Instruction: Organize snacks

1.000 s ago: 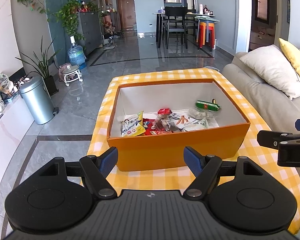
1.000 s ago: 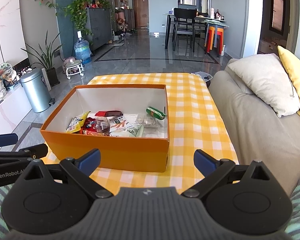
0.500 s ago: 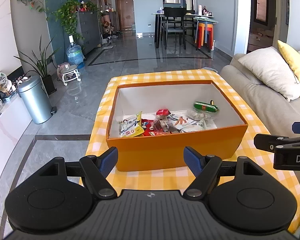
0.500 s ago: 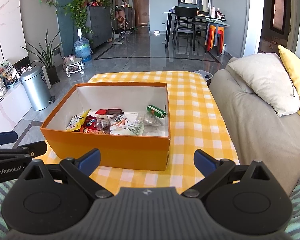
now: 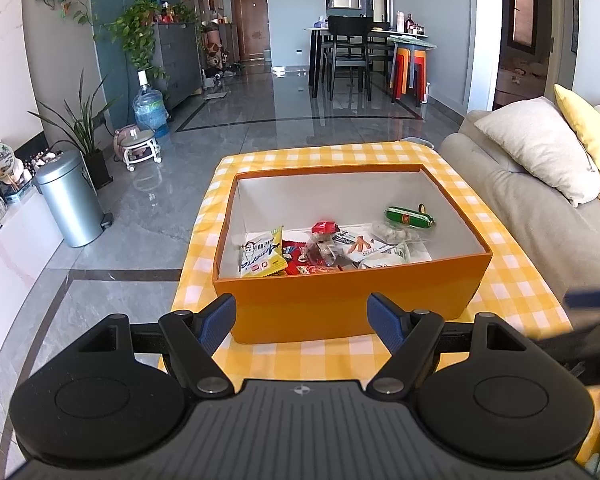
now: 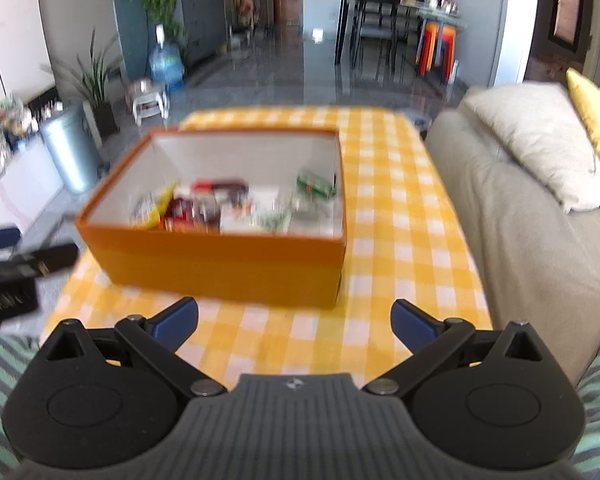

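Snacks [image 5: 332, 246] heaped in orange box [image 5: 352, 304] on checked tablecloth [image 5: 512, 280]. Left gripper [image 5: 301, 316] and right gripper [image 6: 295, 320] spread wide before it, both empty.

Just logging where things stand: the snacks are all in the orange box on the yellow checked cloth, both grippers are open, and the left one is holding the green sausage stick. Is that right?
Not quite. The left gripper holds nothing; it is open and empty in front of the orange box. The left wrist view shows the green sausage stick lying inside the box with the other snacks. The right gripper is open too, and the box does sit on the yellow checked cloth.
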`<state>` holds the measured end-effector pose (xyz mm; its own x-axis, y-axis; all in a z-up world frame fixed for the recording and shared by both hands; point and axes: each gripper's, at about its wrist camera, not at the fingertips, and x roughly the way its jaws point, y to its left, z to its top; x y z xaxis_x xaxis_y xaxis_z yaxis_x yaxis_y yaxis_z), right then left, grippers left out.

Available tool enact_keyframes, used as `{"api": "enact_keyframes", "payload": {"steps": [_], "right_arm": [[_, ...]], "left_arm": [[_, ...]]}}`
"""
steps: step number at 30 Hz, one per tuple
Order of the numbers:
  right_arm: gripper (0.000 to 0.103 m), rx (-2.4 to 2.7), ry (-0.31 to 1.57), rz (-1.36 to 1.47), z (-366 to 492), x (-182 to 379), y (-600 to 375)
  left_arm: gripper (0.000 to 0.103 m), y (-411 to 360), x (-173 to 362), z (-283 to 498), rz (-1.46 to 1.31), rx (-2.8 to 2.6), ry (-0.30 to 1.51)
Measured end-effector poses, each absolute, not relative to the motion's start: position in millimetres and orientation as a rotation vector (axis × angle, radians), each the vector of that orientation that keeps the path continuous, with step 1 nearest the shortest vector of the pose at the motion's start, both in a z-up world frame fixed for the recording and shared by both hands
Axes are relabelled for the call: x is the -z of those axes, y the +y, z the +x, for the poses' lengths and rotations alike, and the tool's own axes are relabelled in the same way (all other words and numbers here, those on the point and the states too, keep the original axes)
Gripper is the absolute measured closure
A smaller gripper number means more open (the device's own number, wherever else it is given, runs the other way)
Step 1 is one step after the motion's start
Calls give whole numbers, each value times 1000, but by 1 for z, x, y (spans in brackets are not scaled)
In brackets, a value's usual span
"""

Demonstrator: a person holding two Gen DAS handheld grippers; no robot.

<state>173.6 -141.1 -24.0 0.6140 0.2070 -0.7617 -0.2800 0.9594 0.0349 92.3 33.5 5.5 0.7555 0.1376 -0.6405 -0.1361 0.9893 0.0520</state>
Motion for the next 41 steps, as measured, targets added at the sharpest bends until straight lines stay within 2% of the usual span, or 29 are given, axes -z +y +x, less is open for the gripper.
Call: {"api": "enact_keyframes", "payload": {"steps": [5,13,18,41], "right_arm": [[4,-281,1100,-155,181,88,-136],[4,-258,1191,-139,164,141,-140],[4,-260,1229,-111,156,154,-140],[4,-261,1204,-98,151,146,-135]], "left_arm": [[15,33,-6,89,-31,-122,712],[15,18,-2,88,2,-108,754],[15,14,-3,85,9,-118,758],[15,14,-7,80,9,-125,747]]}}
